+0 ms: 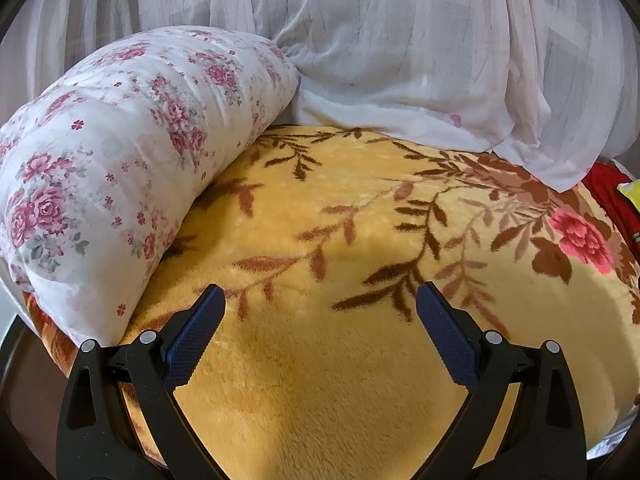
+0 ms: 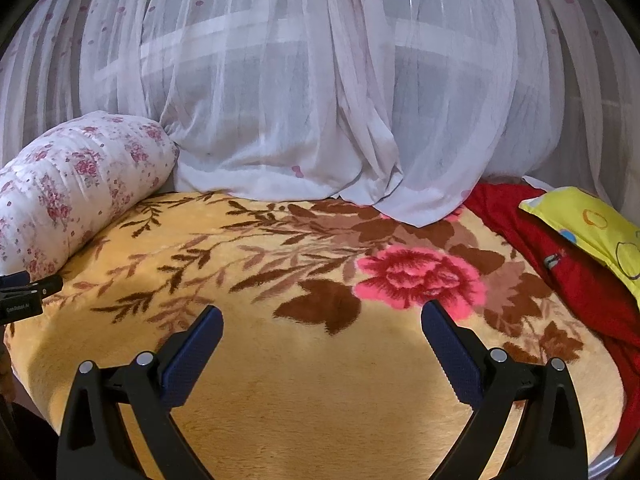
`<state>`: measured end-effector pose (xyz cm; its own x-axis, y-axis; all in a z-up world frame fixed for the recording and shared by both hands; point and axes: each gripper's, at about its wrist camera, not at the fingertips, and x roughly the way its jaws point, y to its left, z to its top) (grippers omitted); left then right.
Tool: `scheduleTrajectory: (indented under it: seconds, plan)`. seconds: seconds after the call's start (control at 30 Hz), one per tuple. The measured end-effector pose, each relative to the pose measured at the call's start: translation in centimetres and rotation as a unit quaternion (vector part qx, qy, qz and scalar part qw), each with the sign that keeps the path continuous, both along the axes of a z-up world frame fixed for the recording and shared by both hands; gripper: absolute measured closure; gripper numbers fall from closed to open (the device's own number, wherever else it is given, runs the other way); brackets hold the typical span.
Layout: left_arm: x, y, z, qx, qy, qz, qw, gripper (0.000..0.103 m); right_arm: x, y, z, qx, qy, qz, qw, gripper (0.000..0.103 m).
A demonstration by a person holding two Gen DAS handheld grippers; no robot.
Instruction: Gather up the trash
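A bed under a yellow floral blanket [image 2: 320, 400] fills both views. Left tongs [image 1: 320, 300] and right tongs [image 2: 322, 320] hover over it, spread wide, holding nothing. Farther: rolled floral quilt [image 1: 120, 160], white curtain [image 2: 320, 100]. No trash is visible.

Before me: plush yellow blanket [image 2: 280, 380] with brown leaves, pink rose; white pink-rose quilted bolster [image 1: 120, 152]; sheer white pink-dotted curtain [image 2: 320, 80]; red cloth [image 2: 580, 280]; yellow circle-print pillow [image 2: 592, 224].
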<state>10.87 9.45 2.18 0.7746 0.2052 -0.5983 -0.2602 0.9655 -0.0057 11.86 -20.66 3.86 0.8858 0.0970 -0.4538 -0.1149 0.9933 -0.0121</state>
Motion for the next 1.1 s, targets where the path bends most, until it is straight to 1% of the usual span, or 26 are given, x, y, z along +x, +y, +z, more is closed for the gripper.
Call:
scheduleTrajectory:
  seconds: [0.97,1.1]
  plan:
    - [1.6,0.3,-0.4,0.002,0.002,0.001,1.0,0.009,1.1,-0.3,-1.6,0.005,0.019,-0.003,1.0,0.005]
    - [1.6,0.4,-0.4,-0.004,0.003,0.003,1.0,0.009,1.2,-0.4,-1.8,0.005,0.021,-0.003,1.0,0.005]
